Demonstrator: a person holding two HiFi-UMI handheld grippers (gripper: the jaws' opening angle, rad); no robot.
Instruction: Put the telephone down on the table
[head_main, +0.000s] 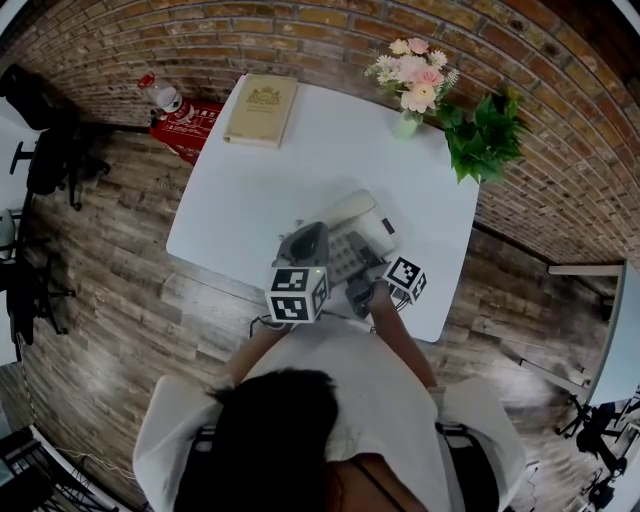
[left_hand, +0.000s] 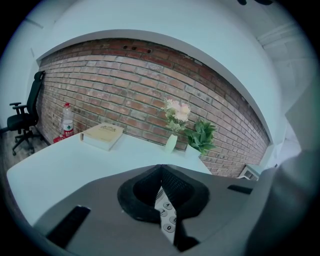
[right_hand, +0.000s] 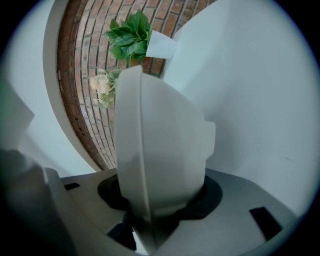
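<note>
The white telephone (head_main: 352, 232) sits near the front right of the white table (head_main: 250, 200), its keypad facing up. My right gripper (head_main: 368, 288) is at the phone's near right edge. In the right gripper view a rounded white part of the telephone (right_hand: 160, 145) fills the space between the jaws, and my right gripper (right_hand: 160, 202) is shut on it. My left gripper (head_main: 308, 243) hovers over the phone's left side. Its jaws (left_hand: 161, 185) meet at the tips with nothing held, and a strip of keypad (left_hand: 168, 217) shows through the slit below them.
A tan book (head_main: 262, 108) lies at the table's far left. A vase of pink flowers (head_main: 412, 85) and a green plant (head_main: 487, 135) stand at the far right by the brick wall. A water bottle (head_main: 163, 98) and black chairs (head_main: 40, 130) are off to the left.
</note>
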